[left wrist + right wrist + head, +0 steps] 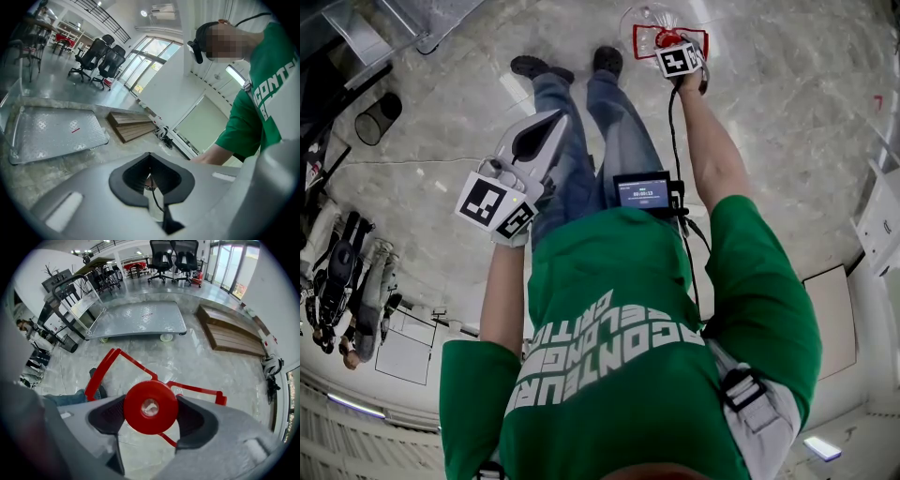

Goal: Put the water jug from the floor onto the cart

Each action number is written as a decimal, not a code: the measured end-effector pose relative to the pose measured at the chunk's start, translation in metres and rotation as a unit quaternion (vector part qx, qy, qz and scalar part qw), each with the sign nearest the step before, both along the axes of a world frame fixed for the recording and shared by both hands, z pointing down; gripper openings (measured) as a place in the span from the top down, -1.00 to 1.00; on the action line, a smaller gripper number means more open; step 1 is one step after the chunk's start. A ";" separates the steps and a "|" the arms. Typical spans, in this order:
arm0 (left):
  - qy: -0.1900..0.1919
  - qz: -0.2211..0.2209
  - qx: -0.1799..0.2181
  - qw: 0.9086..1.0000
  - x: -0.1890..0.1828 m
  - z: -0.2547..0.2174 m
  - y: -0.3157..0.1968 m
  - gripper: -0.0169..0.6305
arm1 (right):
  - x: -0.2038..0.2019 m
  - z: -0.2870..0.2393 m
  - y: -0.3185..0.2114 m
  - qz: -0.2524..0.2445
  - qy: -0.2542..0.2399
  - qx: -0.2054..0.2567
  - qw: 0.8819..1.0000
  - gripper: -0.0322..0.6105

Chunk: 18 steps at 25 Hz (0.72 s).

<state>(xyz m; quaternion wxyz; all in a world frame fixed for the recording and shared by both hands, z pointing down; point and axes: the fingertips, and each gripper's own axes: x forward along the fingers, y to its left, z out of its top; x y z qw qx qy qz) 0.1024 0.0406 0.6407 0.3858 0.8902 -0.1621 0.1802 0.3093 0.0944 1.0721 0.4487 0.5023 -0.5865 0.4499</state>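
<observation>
- Red screw cap (pixel 150 407) of the water jug (pixel 645 19) sits right between the jaws of the right gripper (pixel 150 420), which points almost straight down at it.
- Those jaws stand wide apart, one dark pad on each side of the cap. I judge that they are not yet pressing on it.
- Just beyond the jaw tips, the jug's red handle frame (pixel 112 364) spreads out to both sides, and the clear body stands on the marble floor (pixel 211 376) beneath.
- Well ahead of this gripper is the flat grey cart (pixel 140 317), its deck bare.
- Off to the side, the left gripper (pixel 154 187) is closed on nothing and is raised clear of the jug.
- Risk: the cap is round and smooth, so a hold on it alone could slip as the weight comes on.
- Risk: an off-centre close could push the jug over or catch a jaw on the handle frame.
- Risk: the carry to the cart is long, and a swinging jug could work loose.
</observation>
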 end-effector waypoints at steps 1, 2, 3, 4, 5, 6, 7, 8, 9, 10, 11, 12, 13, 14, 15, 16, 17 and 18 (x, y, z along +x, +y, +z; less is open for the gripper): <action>-0.001 0.000 0.000 1.000 -0.001 0.001 0.001 0.91 | 0.001 0.001 0.000 0.001 0.000 0.000 1.000 -0.02; -0.001 -0.001 -0.001 1.000 -0.001 0.002 0.001 0.90 | 0.001 0.002 -0.001 0.001 0.000 0.000 1.000 -0.02; -0.002 -0.002 -0.002 1.000 -0.002 0.003 0.001 0.90 | 0.001 0.001 -0.002 0.001 0.000 0.000 1.000 -0.02; -0.003 -0.002 -0.002 1.000 -0.003 0.002 0.001 0.90 | 0.000 0.001 -0.003 0.000 0.001 -0.002 1.000 -0.02; -0.003 -0.002 -0.002 1.000 -0.003 0.001 0.001 0.90 | 0.001 0.000 -0.003 0.001 0.004 -0.005 1.000 -0.02; -0.004 -0.003 -0.001 1.000 -0.003 0.000 0.000 0.90 | 0.004 -0.002 -0.001 0.002 0.010 -0.012 1.000 -0.02; -0.004 -0.003 0.001 1.000 -0.004 -0.002 0.000 0.90 | 0.009 -0.005 0.003 0.006 0.021 -0.021 1.000 -0.02; -0.003 -0.004 0.003 1.000 -0.004 -0.004 0.000 0.90 | 0.015 -0.008 0.006 0.011 0.031 -0.028 0.999 -0.02; -0.002 -0.006 0.006 1.000 -0.004 -0.007 -0.001 0.90 | 0.017 -0.013 0.005 0.014 0.032 -0.024 0.999 -0.02; -0.001 -0.008 0.010 1.000 -0.005 -0.010 -0.001 0.90 | 0.015 -0.018 0.000 0.015 0.023 -0.011 1.000 -0.02; 0.001 -0.010 0.014 1.000 -0.005 -0.013 -0.002 0.90 | 0.014 -0.024 -0.006 0.015 0.014 0.003 1.000 -0.02; 0.003 -0.012 0.018 1.000 -0.005 -0.017 -0.002 0.90 | 0.014 -0.031 -0.010 0.015 0.009 0.014 1.000 -0.02; 0.005 -0.014 0.022 1.000 -0.005 -0.022 -0.002 0.90 | 0.016 -0.040 -0.012 0.015 0.008 0.022 1.000 -0.03; 0.008 -0.014 0.027 1.000 -0.005 -0.027 -0.002 0.90 | 0.017 -0.049 -0.013 0.015 0.008 0.028 0.999 -0.03; 0.011 -0.014 0.031 0.999 -0.005 -0.032 -0.001 0.90 | 0.019 -0.059 -0.013 0.015 0.008 0.034 0.999 -0.03; 0.013 -0.015 0.036 0.999 -0.006 -0.038 -0.001 0.90 | 0.022 -0.069 -0.013 0.015 0.010 0.038 0.999 -0.03; 0.016 -0.017 0.042 0.999 -0.006 -0.044 -0.001 0.91 | 0.025 -0.079 -0.012 0.016 0.014 0.040 0.999 -0.03; 0.020 -0.020 0.048 0.998 -0.007 -0.051 -0.002 0.90 | 0.030 -0.090 -0.010 0.017 0.019 0.040 0.999 -0.03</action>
